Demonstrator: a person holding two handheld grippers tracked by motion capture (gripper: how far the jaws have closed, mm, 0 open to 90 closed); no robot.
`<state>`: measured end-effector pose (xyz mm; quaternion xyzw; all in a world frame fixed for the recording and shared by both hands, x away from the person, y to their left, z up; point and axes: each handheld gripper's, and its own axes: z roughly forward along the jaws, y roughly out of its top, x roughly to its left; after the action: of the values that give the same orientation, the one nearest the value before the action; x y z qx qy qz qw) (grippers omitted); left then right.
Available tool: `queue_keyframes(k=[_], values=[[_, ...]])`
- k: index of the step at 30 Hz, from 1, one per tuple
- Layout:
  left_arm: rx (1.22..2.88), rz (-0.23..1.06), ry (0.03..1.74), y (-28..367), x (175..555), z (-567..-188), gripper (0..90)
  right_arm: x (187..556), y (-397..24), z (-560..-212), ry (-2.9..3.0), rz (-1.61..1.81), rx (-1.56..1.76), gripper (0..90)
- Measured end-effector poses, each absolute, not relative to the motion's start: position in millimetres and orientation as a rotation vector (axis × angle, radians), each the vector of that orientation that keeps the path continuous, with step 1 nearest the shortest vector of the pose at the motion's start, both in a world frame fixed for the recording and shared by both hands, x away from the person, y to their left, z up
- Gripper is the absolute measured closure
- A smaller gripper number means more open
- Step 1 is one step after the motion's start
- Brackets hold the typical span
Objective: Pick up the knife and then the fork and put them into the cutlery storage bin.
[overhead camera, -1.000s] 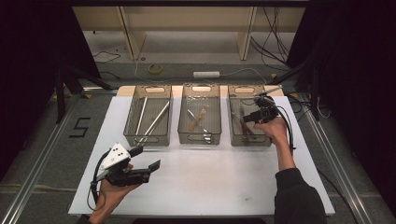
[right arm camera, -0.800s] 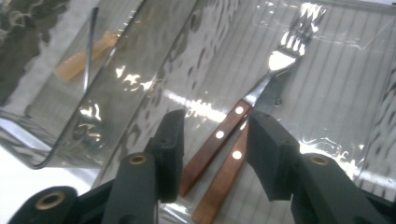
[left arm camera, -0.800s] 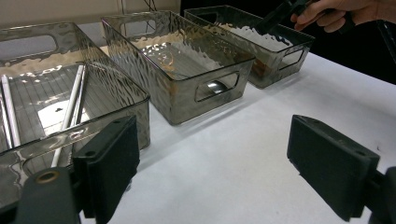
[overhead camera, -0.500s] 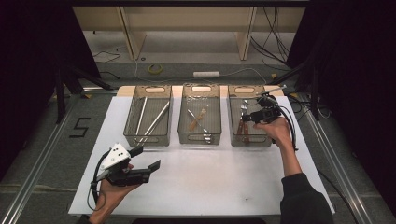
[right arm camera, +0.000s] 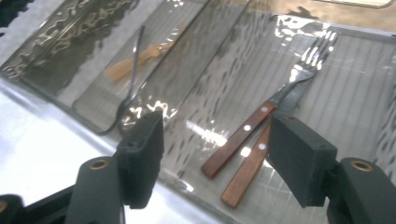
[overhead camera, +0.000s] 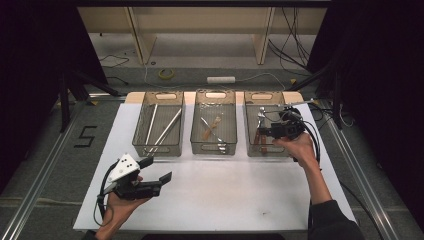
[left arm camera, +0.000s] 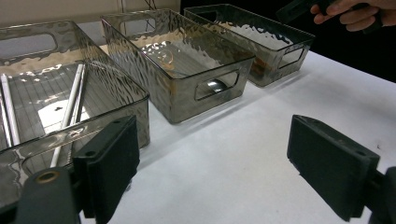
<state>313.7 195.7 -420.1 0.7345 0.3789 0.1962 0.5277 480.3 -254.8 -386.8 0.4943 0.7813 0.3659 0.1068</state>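
Two wood-handled forks (right arm camera: pixel 243 140) lie in the right bin (overhead camera: pixel 250 131), mid-right of frame; that drop looks done. Right claw (right arm camera: pixel 212 154) has just been opening, wide and empty above them. Left claw (left arm camera: pixel 229 172) wide, empty over the desk (overhead camera: pixel 225 195).

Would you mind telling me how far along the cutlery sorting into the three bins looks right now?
Mostly done, it seems. The left bin holds long metal rods, the middle bin a spoon, and the right bin two wooden-handled forks. The right gripper hangs above those forks; its jaws have just been opening, nothing between them. The left gripper waits open and empty over the white table, where no loose cutlery shows.
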Motion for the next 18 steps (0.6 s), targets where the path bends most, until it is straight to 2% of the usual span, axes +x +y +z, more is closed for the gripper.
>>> queue_keyframes(k=[18], values=[[1.757, 0.468, 0.911, 196, 314, -420, 16.4, 427, -239, -389, 2.261, 1.277, 1.284, 33.4]])
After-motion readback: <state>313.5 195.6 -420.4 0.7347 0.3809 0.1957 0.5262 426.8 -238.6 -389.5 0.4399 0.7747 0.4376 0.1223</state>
